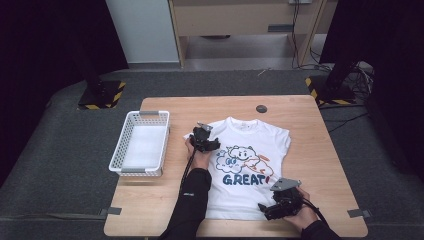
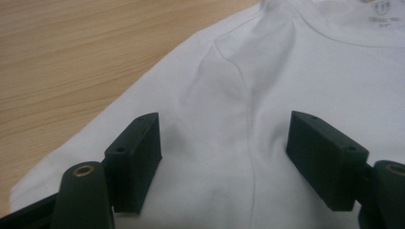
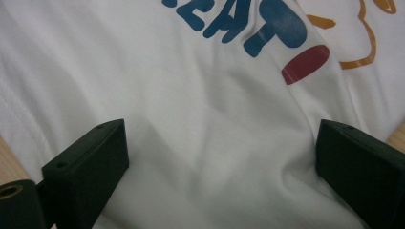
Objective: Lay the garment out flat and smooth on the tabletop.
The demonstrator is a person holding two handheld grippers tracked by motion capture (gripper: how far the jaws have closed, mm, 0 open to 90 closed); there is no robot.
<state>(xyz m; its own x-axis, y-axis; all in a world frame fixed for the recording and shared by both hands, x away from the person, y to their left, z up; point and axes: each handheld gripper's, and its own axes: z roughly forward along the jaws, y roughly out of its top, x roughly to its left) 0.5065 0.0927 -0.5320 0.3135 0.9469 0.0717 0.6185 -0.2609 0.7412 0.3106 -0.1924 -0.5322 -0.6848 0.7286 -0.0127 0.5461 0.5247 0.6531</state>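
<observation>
At the left of the high view a white basket point(image 1: 141, 145) stands on the wooden bench point(image 1: 165, 200), near its left edge, well apart from the shirt.

Next comes the left gripper point(image 1: 204, 141), held in the person's left hand point(image 1: 199, 159) with a black sleeve point(image 1: 192, 200) behind it, over the shoulder and sleeve of a white T-shirt point(image 1: 250, 165). The shirt lies flat on the middle of the bench, collar toward the far edge, printed side up with a cartoon cloud and the word GREAT in blue. The left gripper view adds what the high view cannot: the shoulder seam point(image 2: 248, 119) runs up between the two black fingers point(image 2: 136, 160), which stand apart with bare cloth in the gap, no fold pinched between them. The cloth is slightly rumpled beside the seam, and bare wood shows past the sleeve's edge.

A small dark round spot point(image 1: 261, 108) sits on the bench beyond the collar.

At the right the right gripper point(image 1: 272, 207) rests in the right hand point(image 1: 300, 215) at the shirt's bottom hem, near the front edge of the bench. In the right gripper view its fingers point(image 3: 90, 167) are spread wide over the hem area, flat cloth between them and nothing clamped; the blue letters and a red mark point(image 3: 305, 64) lie just ahead, detail too small to read from above.
</observation>
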